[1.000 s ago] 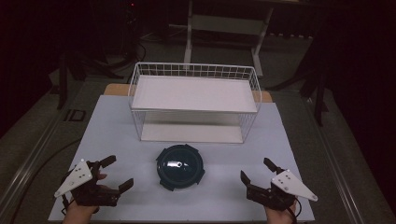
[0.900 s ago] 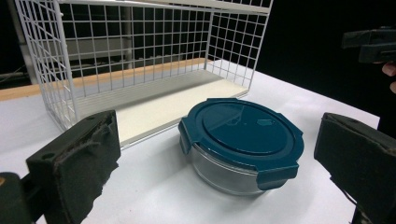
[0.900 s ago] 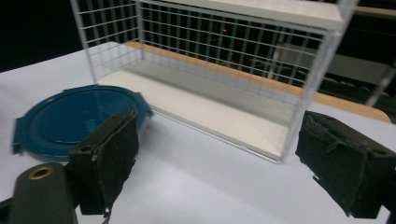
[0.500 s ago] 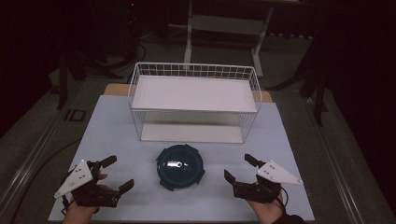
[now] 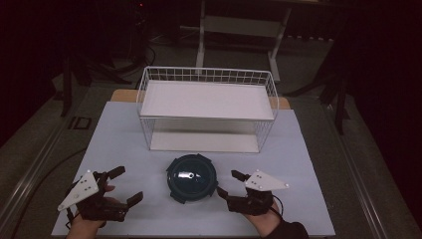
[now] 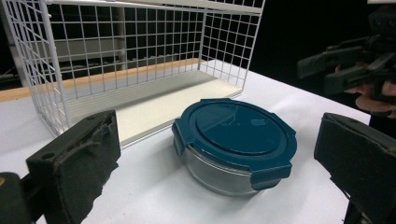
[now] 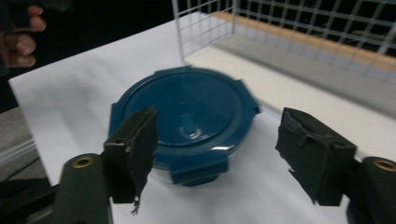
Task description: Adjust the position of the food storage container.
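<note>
High view puts a round container (image 5: 191, 178) w/ a dark teal lid on the white table (image 5: 308, 164), just in front of the white wire rack (image 5: 206, 107) and between the two grippers. Its lower body is hidden under the lid from up there; the left gripper view shows a clear wall below the lid, w/ what's inside too hard to make out. It's round, so no real long axis; it sits flat, lid up, and four clip tabs stick out round the rim. One tab (image 7: 198, 170) faces the right gripper head-on.

Right gripper (image 5: 230, 185) sits just beside the container's right edge, pointing left at it. Jaws have just been closing but are part open w/ nothing gripped: in the right gripper view the container lies beyond the pads, left pad overlapping its near rim in the picture, right pad off to the side over bare table. Contact can't be judged; that view is a bit blurred. The person's hand under it is cut off at the bottom edge.

Left gripper (image 5: 124, 185) is well apart from the container on the left, jaws wide open and empty; in its own view both pads are cut by the frame edges, container framed between them farther off. Right gripper shows blurred at top right there.

Room behind the rack is dark, details lost
</note>
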The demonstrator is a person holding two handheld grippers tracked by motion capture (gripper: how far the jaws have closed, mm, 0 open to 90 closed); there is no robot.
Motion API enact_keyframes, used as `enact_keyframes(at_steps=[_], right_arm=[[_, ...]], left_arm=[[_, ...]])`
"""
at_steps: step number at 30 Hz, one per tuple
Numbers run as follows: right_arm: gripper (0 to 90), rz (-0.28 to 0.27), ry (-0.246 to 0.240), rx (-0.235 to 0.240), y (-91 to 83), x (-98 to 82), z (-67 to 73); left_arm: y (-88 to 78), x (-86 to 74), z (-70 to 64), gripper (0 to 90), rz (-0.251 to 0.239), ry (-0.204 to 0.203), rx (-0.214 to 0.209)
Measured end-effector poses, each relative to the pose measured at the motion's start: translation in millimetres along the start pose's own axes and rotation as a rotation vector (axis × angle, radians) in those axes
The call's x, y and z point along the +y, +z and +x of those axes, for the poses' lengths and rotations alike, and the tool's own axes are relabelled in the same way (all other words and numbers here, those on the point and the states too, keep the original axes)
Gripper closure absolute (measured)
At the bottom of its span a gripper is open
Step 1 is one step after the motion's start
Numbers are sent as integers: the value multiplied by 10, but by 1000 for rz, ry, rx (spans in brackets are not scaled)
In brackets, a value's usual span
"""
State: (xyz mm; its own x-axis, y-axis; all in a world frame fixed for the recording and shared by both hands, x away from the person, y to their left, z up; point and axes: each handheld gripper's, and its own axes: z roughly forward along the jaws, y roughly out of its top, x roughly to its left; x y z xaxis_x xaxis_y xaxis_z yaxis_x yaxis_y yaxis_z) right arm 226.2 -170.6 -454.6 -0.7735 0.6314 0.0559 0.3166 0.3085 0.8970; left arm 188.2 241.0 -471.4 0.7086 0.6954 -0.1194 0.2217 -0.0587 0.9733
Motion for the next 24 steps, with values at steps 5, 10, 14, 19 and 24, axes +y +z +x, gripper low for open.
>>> enact_keyframes(at_steps=[5, 10, 14, 19, 24], right_arm=[[408, 59, -10, 67, 150, -73, 71], [519, 107, -53, 64, 224, -184, 151], [658, 173, -87, 83, 287, -249, 203], [783, 218, -114, 106, 354, -325, 267], [898, 256, -112, 108, 414, -373, 281]], left_arm=[[2, -1, -4, 6, 1, 4, -3], [2, -4, 1, 5, 1, 2, -6], [6, -5, 2, 5, 1, 2, -8], [9, -7, 1, 6, 6, 5, -10], [10, -7, 2, 6, 6, 6, -12]])
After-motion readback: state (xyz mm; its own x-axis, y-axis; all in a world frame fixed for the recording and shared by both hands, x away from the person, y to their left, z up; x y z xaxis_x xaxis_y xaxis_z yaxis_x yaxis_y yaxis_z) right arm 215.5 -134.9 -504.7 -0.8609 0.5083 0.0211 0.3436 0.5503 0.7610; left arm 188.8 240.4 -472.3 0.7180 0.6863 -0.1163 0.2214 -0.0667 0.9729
